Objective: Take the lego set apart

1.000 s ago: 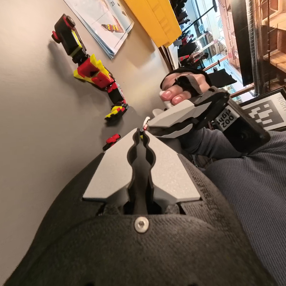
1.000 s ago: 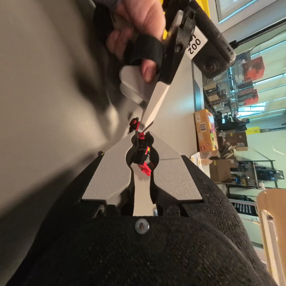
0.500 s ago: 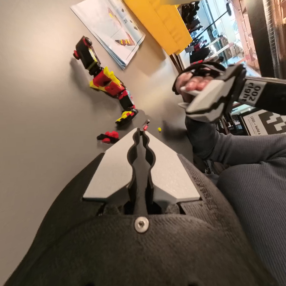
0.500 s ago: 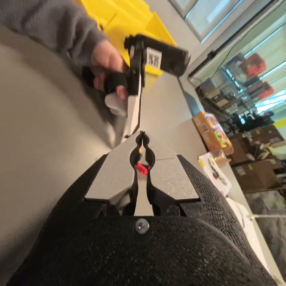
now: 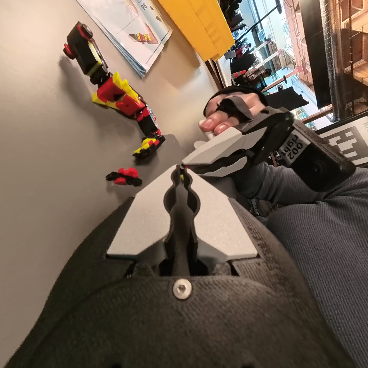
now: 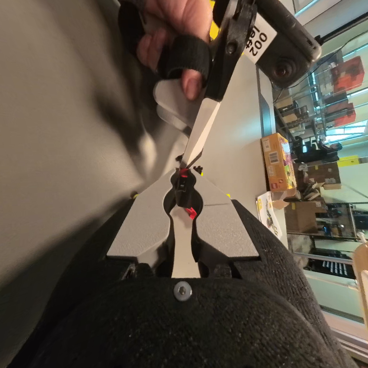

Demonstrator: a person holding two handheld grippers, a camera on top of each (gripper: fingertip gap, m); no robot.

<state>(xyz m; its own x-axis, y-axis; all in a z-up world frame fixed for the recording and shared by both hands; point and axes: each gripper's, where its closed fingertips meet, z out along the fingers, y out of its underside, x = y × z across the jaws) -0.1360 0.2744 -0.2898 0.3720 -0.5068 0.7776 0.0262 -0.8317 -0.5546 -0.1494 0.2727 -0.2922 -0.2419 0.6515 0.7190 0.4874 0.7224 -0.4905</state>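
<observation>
Fingers of our right gripper are pinched narrow on a small black and red lego piece, which sits in the scalloped gap between them with a red bit poking out at each end. Our left gripper has its fingers drawn nearly together; a speck of yellow shows between the tips, but we cannot tell whether they actually grip anything. The two grippers meet tip to tip, the left one's point touching the red end of the piece that the right one holds.

On the grey bench beyond our left gripper lies the main lego model, a long red, yellow and black build with a black wheeled block at its far end. Near it, closer to us, lies a small loose cluster of red and black pieces. An open instruction booklet lies past the model, and a yellow bin stands beside the booklet.

From the right wrist view we see a yellow box standing near the bench's far edge, well apart from the grippers.
</observation>
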